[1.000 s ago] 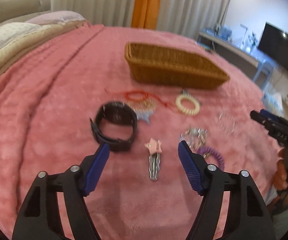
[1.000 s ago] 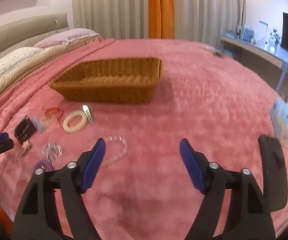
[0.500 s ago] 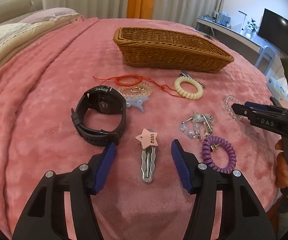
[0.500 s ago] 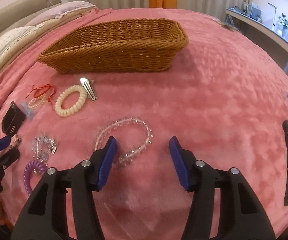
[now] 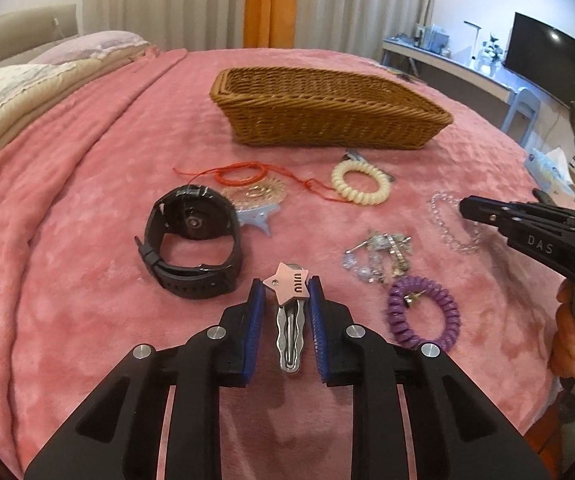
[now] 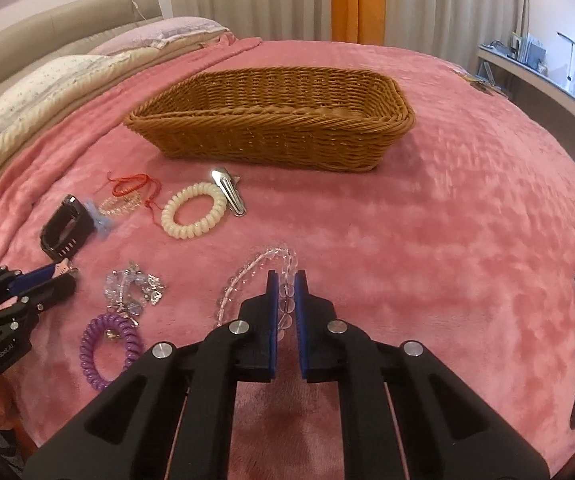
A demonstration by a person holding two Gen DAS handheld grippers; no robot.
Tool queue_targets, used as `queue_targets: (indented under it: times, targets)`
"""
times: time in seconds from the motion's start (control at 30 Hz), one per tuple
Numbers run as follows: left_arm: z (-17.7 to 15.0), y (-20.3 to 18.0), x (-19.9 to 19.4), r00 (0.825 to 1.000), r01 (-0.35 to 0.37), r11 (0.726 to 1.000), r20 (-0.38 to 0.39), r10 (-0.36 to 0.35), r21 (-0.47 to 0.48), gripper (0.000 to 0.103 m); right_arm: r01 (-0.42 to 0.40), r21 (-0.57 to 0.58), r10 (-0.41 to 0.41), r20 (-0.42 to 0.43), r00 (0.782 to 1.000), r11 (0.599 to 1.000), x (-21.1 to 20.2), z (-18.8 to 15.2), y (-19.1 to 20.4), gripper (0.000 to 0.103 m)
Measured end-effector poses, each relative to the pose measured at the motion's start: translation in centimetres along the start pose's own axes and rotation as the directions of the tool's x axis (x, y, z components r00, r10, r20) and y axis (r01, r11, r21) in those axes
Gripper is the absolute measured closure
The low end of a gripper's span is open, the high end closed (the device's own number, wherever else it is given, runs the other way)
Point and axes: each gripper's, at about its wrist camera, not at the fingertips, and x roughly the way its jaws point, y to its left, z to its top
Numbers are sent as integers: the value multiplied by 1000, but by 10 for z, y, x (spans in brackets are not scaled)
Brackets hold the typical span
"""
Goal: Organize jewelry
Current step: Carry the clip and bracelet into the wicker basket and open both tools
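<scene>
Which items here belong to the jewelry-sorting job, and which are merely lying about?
Job: wicker basket, star hair clip, clear bead bracelet, black watch, cream coil band, purple coil band.

Lying about: pillows, monitor, desk.

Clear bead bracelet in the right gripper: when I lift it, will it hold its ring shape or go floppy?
Probably floppy: the clear bead bracelet lies as a squashed loop on the pink blanket, so the free side should sag and swing. The right gripper pinches only one strand of smooth round beads, so it may slip or roll between the pads. It looks light.
</scene>
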Motion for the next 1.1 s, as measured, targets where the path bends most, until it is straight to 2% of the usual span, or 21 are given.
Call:
queue_targets:
  times: [0.3,0.67,0.93,1.1]
  targets:
    - [13,-14,-18,997,33,999,66,-34,10,82,-81,32,81,12,997,996,-18,8,-4,97]
    - [54,-26,-38,989,52,998,138,-57,34,82,-74,21,73,41,996,997,-46,33,-11,97]
    - [122,-28,-34,978,64,998,199,-68,29,82,-46,6,45,126,991,999,-64,96,-20,97]
    - [166,-25,1,978,32,999,203,-38,33,82,-48,22,44,137,990,999,-37,140,-27,97]
